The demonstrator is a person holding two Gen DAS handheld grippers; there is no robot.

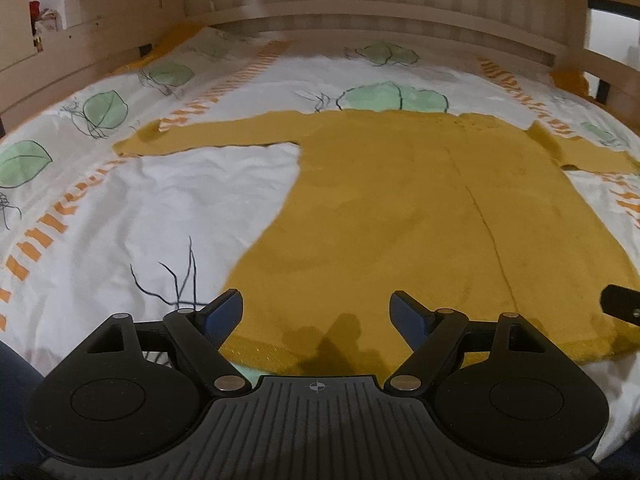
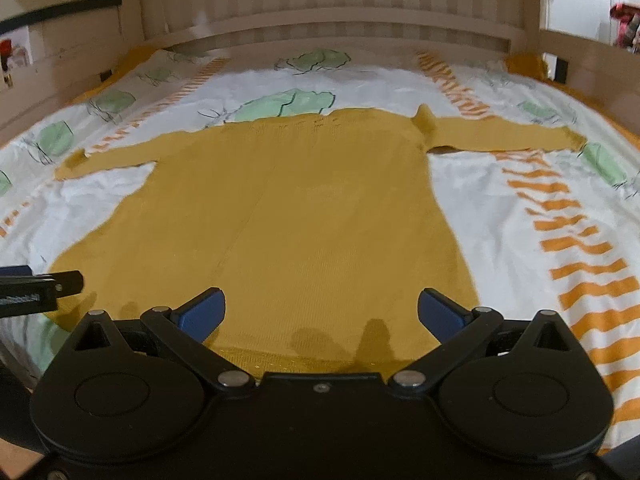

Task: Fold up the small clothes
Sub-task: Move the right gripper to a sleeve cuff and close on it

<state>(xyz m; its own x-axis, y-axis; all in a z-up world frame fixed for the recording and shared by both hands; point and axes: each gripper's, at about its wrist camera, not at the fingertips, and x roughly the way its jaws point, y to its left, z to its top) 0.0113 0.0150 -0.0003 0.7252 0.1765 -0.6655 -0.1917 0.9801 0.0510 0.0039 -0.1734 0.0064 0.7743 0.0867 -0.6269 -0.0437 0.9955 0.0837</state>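
Note:
A small mustard-yellow knitted garment [image 1: 420, 208] [image 2: 288, 208] lies flat on the bed, both sleeves spread sideways and its hem nearest me. My left gripper [image 1: 316, 314] hovers open over the left part of the hem, nothing between its blue pads. Over the right part of the hem my right gripper [image 2: 320, 312] is open too, its jaws wide apart and empty. Each gripper's tip shows at the edge of the other's view: the right one [image 1: 620, 304] and the left one [image 2: 40, 286].
The garment rests on a white bedcover [image 1: 180, 200] [image 2: 500, 208] printed with green leaves and orange stripes. A wooden slatted headboard [image 1: 360, 20] [image 2: 340, 28] and side rails enclose the bed at the back and sides.

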